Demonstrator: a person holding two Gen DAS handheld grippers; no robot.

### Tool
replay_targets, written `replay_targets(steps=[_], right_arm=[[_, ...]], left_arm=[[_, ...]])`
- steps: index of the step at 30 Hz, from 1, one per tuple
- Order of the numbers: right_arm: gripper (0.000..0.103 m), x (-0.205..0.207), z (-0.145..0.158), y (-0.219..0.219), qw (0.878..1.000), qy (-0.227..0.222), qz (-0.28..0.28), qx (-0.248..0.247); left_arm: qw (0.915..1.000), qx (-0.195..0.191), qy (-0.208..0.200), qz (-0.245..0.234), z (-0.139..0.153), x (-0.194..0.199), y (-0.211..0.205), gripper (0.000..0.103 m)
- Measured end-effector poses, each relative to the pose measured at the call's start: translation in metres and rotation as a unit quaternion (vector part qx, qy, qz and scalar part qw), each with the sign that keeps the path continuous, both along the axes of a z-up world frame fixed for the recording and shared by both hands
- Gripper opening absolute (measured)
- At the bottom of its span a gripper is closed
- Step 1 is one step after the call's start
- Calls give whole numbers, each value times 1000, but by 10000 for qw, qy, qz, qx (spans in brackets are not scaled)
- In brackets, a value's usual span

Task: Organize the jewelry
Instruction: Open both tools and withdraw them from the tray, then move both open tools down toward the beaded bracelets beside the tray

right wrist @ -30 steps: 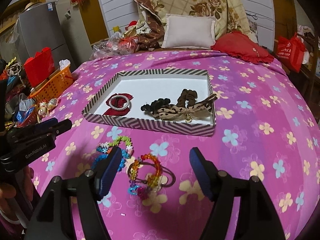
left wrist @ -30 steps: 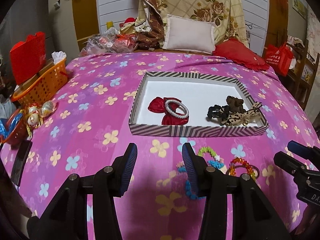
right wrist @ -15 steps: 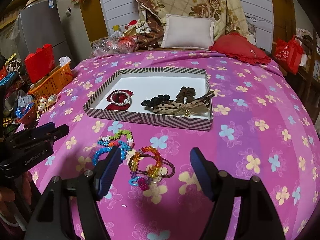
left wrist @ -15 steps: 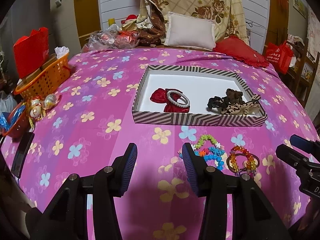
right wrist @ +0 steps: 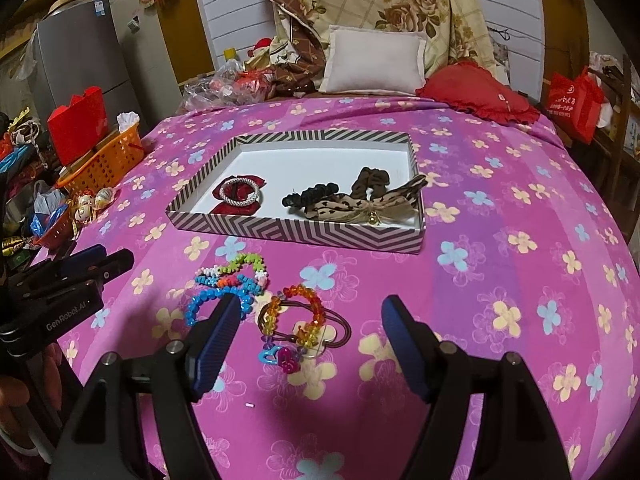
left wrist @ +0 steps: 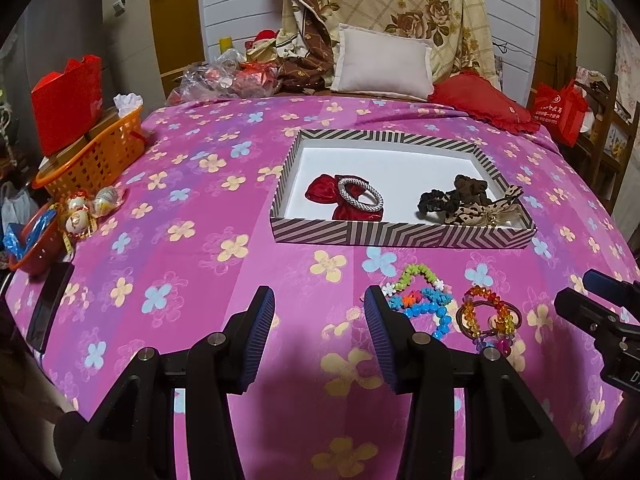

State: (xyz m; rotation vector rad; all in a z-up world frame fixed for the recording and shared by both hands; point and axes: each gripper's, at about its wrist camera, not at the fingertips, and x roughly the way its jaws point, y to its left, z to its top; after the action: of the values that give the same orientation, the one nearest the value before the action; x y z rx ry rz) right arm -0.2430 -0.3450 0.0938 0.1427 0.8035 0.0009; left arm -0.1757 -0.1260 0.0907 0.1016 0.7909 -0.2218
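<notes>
A striped box (left wrist: 400, 236) (right wrist: 296, 234) lies on the pink flowered cloth; inside it are a silver bangle (left wrist: 360, 198) (right wrist: 240, 194) on a red bow, dark scrunchies (left wrist: 452, 198) (right wrist: 312, 196) and a leopard-print bow (right wrist: 360, 208). In front of the box lie green and blue bead bracelets (left wrist: 420, 296) (right wrist: 228, 280) and a rainbow bead bracelet (left wrist: 486, 316) (right wrist: 296, 316) with brown hair ties. My left gripper (left wrist: 320, 320) hovers open over bare cloth, left of the beads. My right gripper (right wrist: 308, 340) stands open above the rainbow bracelet, touching nothing.
An orange basket (left wrist: 96, 156) with a red bag (left wrist: 68, 100), a red bowl and small ornaments (left wrist: 86, 210) crowd the left edge. A black phone (left wrist: 48, 304) lies at the near left. Pillows (left wrist: 380, 64) and clutter line the back; a red bag (left wrist: 560, 114) stands right.
Both views have pulled back and up a little from the box, so the bead bracelets now show more fully in front of the left gripper. Both grippers stay open.
</notes>
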Motion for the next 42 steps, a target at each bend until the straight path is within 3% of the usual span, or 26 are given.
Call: replay_targets(steps=[22,27,42], right_arm=[[77,-12,16,-1,9999,-128,4,27],[86,-15,17,-2,9999,-158,-42,5],[86,-13,15,3,9999,-100,16,-40]], left_arm=[[9998,27,-184,-16,13,-14,1,25],[9998,43,-201,-3,12,-14,1,25],[9999,71,-136,10,5,-14,2,25]])
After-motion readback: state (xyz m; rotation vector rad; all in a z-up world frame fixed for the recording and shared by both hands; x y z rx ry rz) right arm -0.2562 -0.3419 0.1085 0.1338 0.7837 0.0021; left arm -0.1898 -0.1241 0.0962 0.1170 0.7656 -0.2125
